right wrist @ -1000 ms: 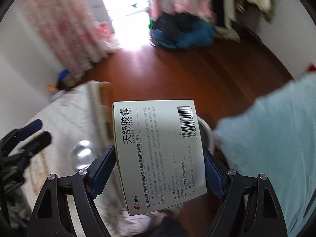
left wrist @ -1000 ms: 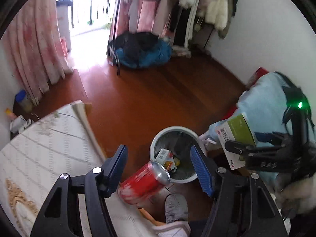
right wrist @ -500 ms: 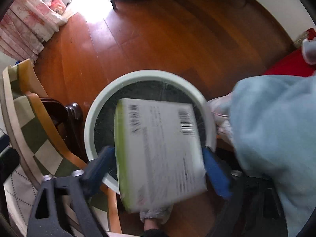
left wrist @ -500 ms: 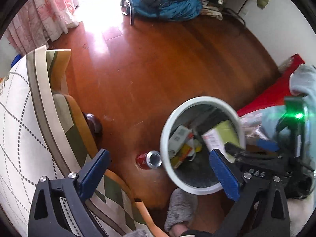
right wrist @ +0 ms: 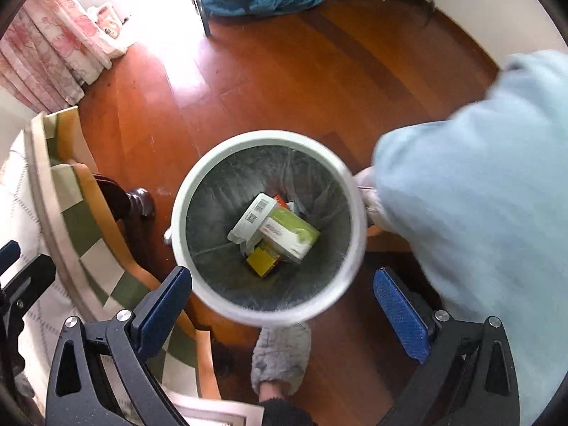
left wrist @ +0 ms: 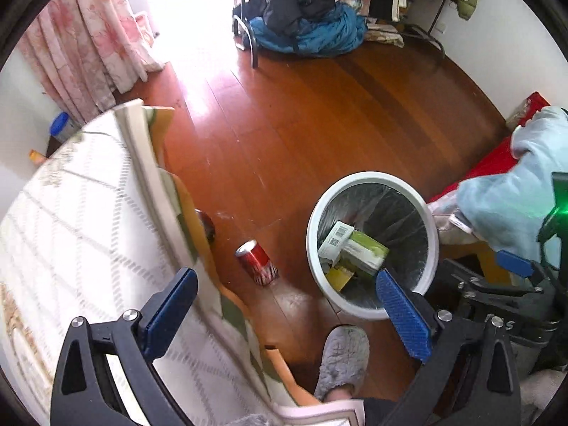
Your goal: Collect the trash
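Observation:
A white round trash bin with a dark liner stands on the wood floor. Inside lie a green-and-white medicine box, a white barcode box and a yellow packet. A red soda can lies on the floor left of the bin. My left gripper is open and empty above the floor by the can. My right gripper is open and empty, held over the bin's near rim.
A bed with a white quilted cover and checked edge fills the left. A grey slipper stands near the bin. A light blue sleeve is at right. Clothes pile lies at the far wall.
The right gripper opened and the green medicine box dropped into the bin. The red can, at the left gripper's jaws a second ago, fell to the floor beside the bin.

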A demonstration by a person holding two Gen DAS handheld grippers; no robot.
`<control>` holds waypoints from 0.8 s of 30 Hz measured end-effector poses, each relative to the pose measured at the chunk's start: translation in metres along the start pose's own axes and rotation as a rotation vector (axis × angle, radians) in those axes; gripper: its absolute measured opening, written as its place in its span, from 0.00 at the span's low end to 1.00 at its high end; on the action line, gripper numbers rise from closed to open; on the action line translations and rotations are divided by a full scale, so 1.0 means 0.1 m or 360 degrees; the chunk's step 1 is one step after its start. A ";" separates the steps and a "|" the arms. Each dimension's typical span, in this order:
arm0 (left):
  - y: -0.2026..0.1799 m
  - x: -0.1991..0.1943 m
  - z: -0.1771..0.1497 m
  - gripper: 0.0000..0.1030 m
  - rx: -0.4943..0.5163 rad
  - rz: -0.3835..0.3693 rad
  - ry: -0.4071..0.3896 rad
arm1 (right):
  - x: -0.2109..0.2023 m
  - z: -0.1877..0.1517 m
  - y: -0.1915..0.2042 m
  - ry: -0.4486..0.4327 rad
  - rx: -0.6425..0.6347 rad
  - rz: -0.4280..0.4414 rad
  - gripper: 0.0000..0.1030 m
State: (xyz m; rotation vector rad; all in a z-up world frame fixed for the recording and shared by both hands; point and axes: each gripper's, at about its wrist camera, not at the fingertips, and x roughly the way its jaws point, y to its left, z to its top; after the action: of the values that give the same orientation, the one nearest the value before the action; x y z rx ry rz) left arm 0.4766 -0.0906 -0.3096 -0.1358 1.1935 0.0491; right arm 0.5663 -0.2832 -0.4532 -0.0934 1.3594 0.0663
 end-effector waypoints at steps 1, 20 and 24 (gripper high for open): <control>0.01 -0.11 -0.05 1.00 0.0003 0.0008 -0.0014 | -0.13 -0.04 -0.01 -0.0023 0.0002 0.0014 1.00; -0.01 -2.33 -1.00 1.00 0.0021 -0.0175 -0.0373 | -2.77 -1.34 -0.11 -0.0483 -0.0132 0.0299 1.00; -0.01 -2.75 -1.22 1.00 0.0029 -0.0221 -0.0439 | -3.27 -1.70 -0.12 -0.0570 -0.0163 0.0375 1.00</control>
State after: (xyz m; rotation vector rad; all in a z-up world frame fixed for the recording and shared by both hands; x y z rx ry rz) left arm 0.2622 -0.0983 -0.0979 -0.1893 0.9066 -0.0635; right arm 0.3340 -0.3112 -0.1684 -0.0056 1.0036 0.3358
